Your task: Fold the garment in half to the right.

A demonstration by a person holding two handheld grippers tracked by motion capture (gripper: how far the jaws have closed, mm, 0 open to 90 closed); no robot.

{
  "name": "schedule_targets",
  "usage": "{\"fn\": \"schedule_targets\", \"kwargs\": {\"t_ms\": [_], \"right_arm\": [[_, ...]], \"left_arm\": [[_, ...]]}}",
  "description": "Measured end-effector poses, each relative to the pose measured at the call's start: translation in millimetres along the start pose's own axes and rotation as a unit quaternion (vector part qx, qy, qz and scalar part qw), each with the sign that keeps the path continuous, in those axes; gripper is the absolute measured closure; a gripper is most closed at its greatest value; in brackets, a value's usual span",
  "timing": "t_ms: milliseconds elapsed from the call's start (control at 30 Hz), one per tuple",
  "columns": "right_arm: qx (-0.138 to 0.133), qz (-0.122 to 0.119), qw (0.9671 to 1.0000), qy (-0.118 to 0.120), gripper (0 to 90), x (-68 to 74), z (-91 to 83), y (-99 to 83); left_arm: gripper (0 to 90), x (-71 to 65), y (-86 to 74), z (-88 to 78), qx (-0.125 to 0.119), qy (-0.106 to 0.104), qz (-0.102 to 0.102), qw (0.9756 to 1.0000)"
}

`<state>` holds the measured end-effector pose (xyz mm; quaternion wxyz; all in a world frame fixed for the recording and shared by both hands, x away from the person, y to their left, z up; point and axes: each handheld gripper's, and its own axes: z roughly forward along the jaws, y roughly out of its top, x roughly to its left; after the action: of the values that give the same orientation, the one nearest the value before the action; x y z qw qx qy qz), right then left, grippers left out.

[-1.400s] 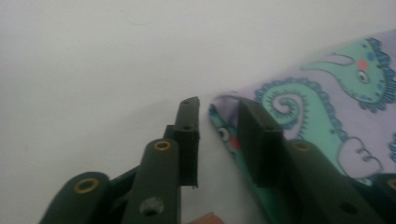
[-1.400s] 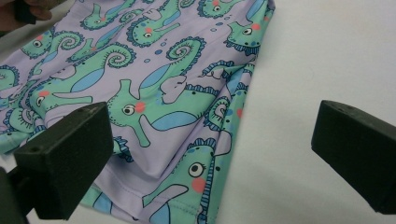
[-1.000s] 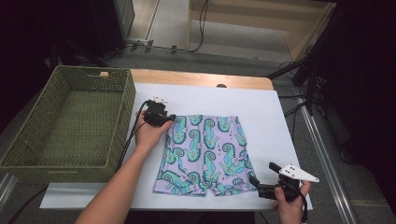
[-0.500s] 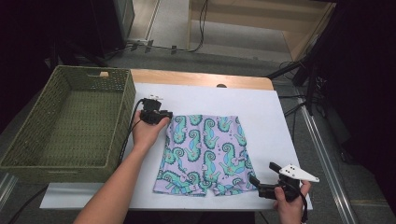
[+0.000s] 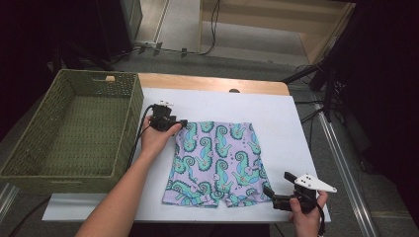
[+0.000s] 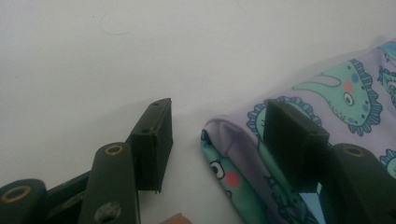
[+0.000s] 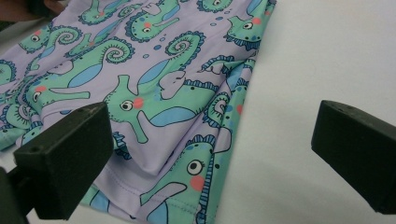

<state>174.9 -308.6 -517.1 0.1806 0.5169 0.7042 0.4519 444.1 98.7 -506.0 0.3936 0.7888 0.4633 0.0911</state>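
Observation:
Lilac shorts (image 5: pixel 217 160) printed with green seahorses lie flat on the white table top (image 5: pixel 276 111). My left gripper (image 5: pixel 181 122) is at their far left corner. Its jaws have just been opening and stand apart (image 6: pixel 219 121), with the folded corner of the shorts (image 6: pixel 233 163) lying loose between them, one pad (image 6: pixel 292 140) over the fabric. My right gripper (image 5: pixel 270 191) rests at the near right hem, held low by a hand. Its jaws are wide open (image 7: pixel 210 140), and the hem of the shorts (image 7: pixel 187 172) lies between them untouched.
A green woven basket (image 5: pixel 131 131) stands at the table's left, right beside the left forearm. Bare white surface lies to the right of the shorts and behind them. The table's front edge runs just under the right hand. Cables and stands are on the floor beyond.
The left hand has shifted only slightly at the shorts' far left corner. The shorts and the right gripper have stayed where they were.

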Motion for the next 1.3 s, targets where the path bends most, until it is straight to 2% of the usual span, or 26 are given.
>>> {"fn": "schedule_targets", "kwargs": {"t_ms": [100,167,200,267,333,400,467,567,833,867,1000,1133,1200,1300], "right_arm": [[0.0,-0.002,1.0,0.002,0.0,-0.1,1.4,-0.2],[-0.001,-0.002,1.0,0.005,0.0,1.4,2.3,0.3],[-0.001,-0.003,1.0,0.005,0.0,2.2,2.4,0.6],[-0.004,-0.006,0.9999,0.01,0.0,6.6,2.6,2.0],[-0.009,-0.002,0.9997,0.025,0.0,12.8,2.9,3.9],[-0.013,-0.006,0.9992,0.038,0.0,22.2,3.7,6.7],[-0.016,-0.015,0.9985,0.05,0.0,34.6,5.4,10.1],[-0.017,-0.032,0.9972,0.066,0.0,57.9,10.7,15.6],[-0.008,-0.068,0.9905,0.119,0.8,121.4,34.3,28.4],[-0.008,-0.067,0.9904,0.12,4.5,130.5,38.0,29.7],[0.006,-0.079,0.9882,0.131,5.4,155.9,52.9,30.6],[0.017,-0.091,0.9852,0.145,6.3,176.2,66.6,32.3],[0.021,-0.099,0.984,0.146,10.9,186.5,72.9,33.1],[0.035,-0.113,0.9823,0.145,11.9,202.0,84.3,33.2]], "left_arm": [[47.8,-2.5,-0.5,0.9,0.002,-0.009,0.0,1.0],[53.4,-7.9,-1.1,2.4,0.007,-0.017,0.009,0.9998],[55.5,-12.0,-1.2,2.9,0.011,-0.015,0.019,0.9997],[66.4,-15.5,-0.8,2.0,0.016,-0.003,0.027,0.9995],[77.3,-13.6,0.4,-0.9,0.019,-0.009,0.01,0.9997],[83.3,-13.0,1.4,-4.1,0.019,-0.011,0.008,0.9997],[84.3,-14.6,2.4,-6.9,0.017,-0.01,0.016,0.9997],[84.9,-15.4,4.4,-10.9,0.013,-0.015,0.013,0.9997],[84.9,-14.2,4.9,-14.1,0.018,-0.012,0.012,0.9997],[84.9,-14.3,4.9,-14.1,0.017,-0.011,0.011,0.9997],[84.8,-14.7,4.9,-14.3,0.017,-0.01,0.008,0.9998],[84.8,-14.9,5.1,-14.2,0.015,-0.008,0.006,0.9998],[84.8,-15.2,4.9,-13.9,0.015,-0.008,0.006,0.9998],[84.7,-15.4,4.3,-13.4,0.016,-0.007,0.006,0.9998]]}}
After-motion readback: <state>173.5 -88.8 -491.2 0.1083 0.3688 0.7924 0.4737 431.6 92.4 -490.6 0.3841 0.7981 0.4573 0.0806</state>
